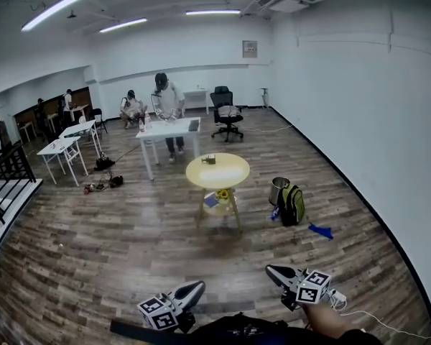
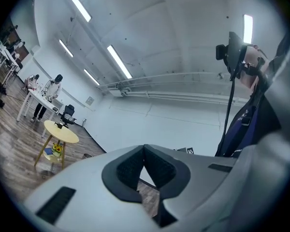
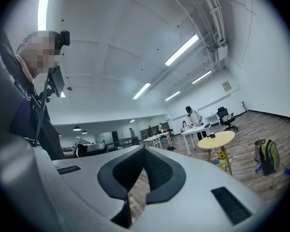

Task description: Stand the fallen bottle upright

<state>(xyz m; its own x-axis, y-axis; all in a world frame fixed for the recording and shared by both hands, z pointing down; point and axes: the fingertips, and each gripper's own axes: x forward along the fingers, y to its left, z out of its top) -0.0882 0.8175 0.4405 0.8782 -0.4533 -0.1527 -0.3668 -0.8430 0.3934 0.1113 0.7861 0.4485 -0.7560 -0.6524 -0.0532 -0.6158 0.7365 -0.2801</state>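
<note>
Wood floor [image 1: 129, 236] ahead: advance left gripper [image 1: 196, 288] and right gripper [image 1: 274, 272], both closed and empty, toward centre-frame round yellow table [image 1: 226, 176].

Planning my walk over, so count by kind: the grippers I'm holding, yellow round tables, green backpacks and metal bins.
grippers: 2, the left gripper and the right gripper
yellow round table: 1
green backpack: 1
metal bin: 1
Total: 5

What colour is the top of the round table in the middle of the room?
The round table has a pale yellow top, clearest in the head view.
</note>
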